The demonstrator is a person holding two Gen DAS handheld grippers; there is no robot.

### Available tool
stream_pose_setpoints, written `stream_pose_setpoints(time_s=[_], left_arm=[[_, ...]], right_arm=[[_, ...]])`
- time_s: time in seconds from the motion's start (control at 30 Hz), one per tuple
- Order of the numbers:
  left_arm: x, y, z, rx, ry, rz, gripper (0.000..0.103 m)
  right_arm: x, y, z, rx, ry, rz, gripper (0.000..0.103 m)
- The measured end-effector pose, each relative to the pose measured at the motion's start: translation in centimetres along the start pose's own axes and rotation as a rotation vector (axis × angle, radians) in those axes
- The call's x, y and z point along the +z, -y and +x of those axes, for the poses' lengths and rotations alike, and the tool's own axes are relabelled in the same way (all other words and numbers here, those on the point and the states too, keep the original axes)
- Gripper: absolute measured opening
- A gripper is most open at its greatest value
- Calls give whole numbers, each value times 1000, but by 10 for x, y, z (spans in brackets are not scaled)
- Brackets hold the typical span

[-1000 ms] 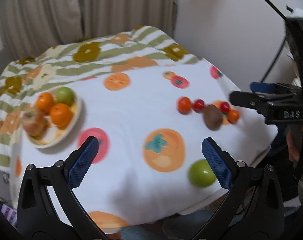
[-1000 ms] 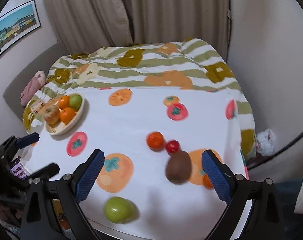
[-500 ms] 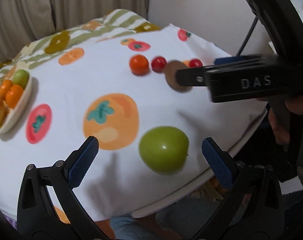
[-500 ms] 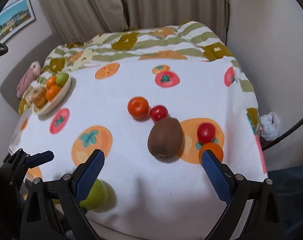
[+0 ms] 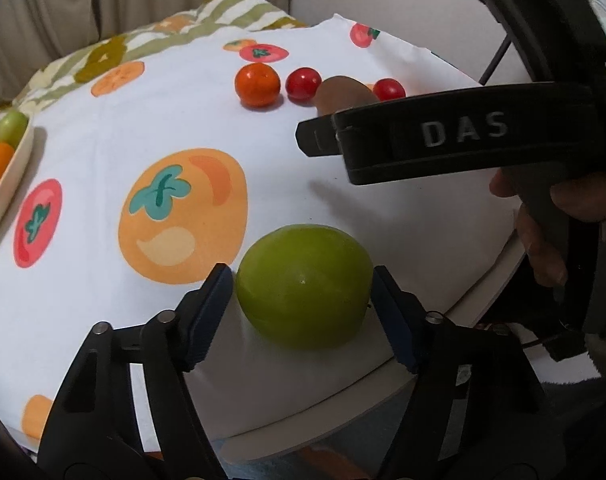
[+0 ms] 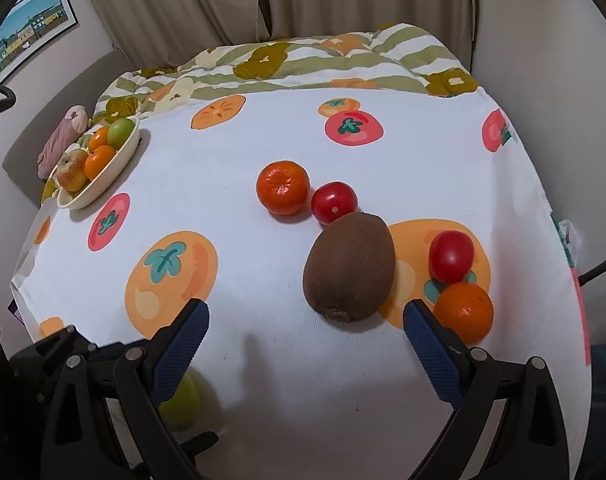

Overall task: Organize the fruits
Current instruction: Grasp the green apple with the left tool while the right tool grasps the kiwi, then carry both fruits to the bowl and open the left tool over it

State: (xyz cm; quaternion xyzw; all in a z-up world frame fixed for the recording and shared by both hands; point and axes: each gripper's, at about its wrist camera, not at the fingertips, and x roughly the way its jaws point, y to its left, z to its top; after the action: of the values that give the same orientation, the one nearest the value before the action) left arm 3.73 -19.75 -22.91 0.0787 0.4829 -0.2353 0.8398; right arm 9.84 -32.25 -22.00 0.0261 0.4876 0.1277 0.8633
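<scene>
My left gripper (image 5: 303, 300) is shut on a green apple (image 5: 305, 284) that rests on the cloth near the table's front edge; both blue pads touch its sides. The apple also shows low left in the right wrist view (image 6: 183, 400), partly hidden. My right gripper (image 6: 305, 340) is open and empty, its fingers just short of a brown kiwi (image 6: 351, 266). Around the kiwi lie a tangerine (image 6: 283, 187), two red tomatoes (image 6: 334, 202) (image 6: 451, 255) and a small orange (image 6: 463, 312). A cream bowl (image 6: 119, 160) at the far left holds an apple, oranges and a green fruit.
The table carries a white cloth (image 6: 231, 152) printed with persimmons and tomatoes. A striped quilt (image 6: 303, 60) lies behind it, with curtains and a wall beyond. The right gripper's body (image 5: 443, 140) crosses the left wrist view above the apple. A pink soft toy (image 6: 63, 138) lies past the bowl.
My left gripper has moved forward over the green apple and closed on it. My right gripper has come closer to the kiwi and stays open.
</scene>
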Motion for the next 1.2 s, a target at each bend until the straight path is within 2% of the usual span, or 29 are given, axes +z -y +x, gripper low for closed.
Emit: stream_pose_setpoints(time_s=[0.1,0.27,0.37,0.47,0.63,1.0,1.07,1.2], left_arm=[[0,2,0,8,1,22,63],[3,3,0,12,-9,24,62],[4,3,0,16,-20,14,62],[4,3,-1,19,-23,8,62],[5,0,0,33,-22,-5,62],[5,-8,-5,78,-24,-42,62],[7,-10,-10,91,-14,-47,62],[10,-15,-17,111,2,-62,62]], right_arm=[[1,2,5,2,-8,2,97],[6,2,11,-5,-21,-14,89],[9,5,16,-18,-40,-1,89],[12,9,22,-15,-60,12,82],[17,8,27,-43,-70,-6,80],[19,12,26,-121,-49,-12,54],[18,13,24,-110,-43,-10,48],[16,12,22,-109,-40,-11,47]])
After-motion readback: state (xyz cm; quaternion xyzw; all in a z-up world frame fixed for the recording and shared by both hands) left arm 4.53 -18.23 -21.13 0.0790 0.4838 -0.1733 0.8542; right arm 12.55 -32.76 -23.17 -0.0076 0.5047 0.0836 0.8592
